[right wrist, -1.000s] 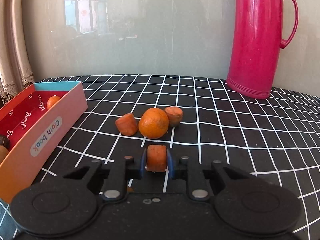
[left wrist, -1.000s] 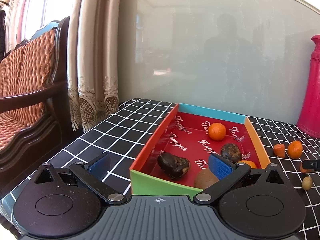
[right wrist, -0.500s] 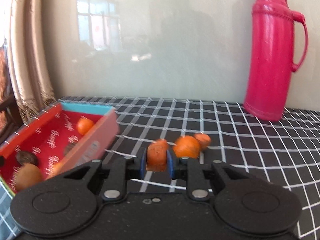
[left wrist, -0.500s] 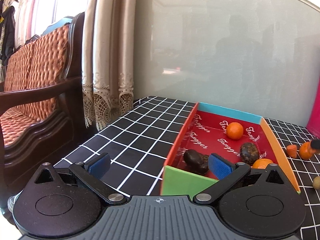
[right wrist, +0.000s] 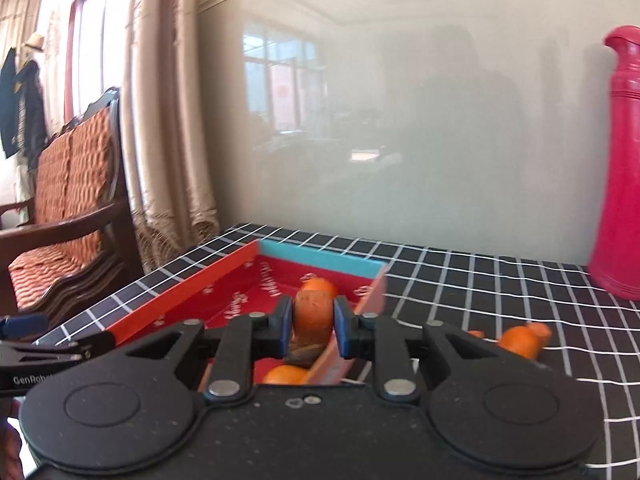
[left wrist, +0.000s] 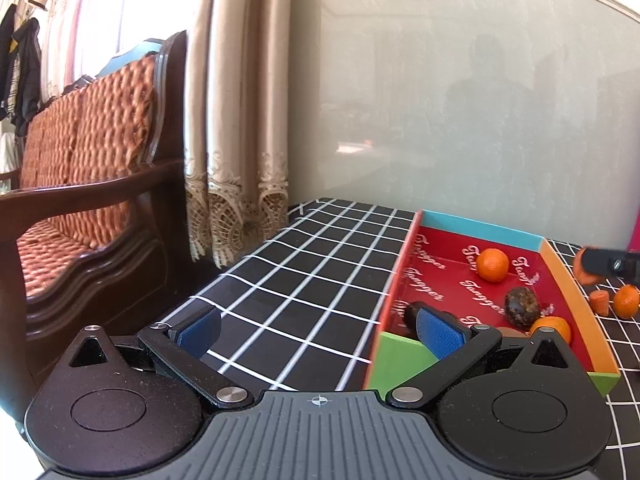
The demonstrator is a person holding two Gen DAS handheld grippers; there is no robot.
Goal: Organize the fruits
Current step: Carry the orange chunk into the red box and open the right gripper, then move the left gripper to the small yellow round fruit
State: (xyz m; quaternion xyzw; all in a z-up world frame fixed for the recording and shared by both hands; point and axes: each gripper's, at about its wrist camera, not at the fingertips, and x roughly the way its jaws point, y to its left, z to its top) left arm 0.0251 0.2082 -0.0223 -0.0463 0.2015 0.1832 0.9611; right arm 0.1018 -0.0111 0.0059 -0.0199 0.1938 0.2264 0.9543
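Note:
My right gripper (right wrist: 313,322) is shut on an orange carrot piece (right wrist: 313,314) and holds it above the right wall of the red box (right wrist: 180,307). That gripper with the piece also shows at the right edge of the left wrist view (left wrist: 600,266). The red box (left wrist: 436,224) holds an orange (left wrist: 493,265), a dark fruit (left wrist: 521,306), another orange (left wrist: 552,328) and a dark fruit (left wrist: 410,312) behind my finger. My left gripper (left wrist: 318,326) is open and empty, low at the box's near left corner.
A carrot piece (left wrist: 600,302) and an orange (left wrist: 626,300) lie on the black checked tablecloth (left wrist: 304,276) right of the box. A red thermos (right wrist: 620,168) stands at the back right. A wooden sofa (left wrist: 84,184) and curtains (left wrist: 236,120) are to the left.
My right gripper lifted the carrot piece off the cloth and carried it left, over the box's right wall. My left gripper drifted left, so the box now sits further right in its view.

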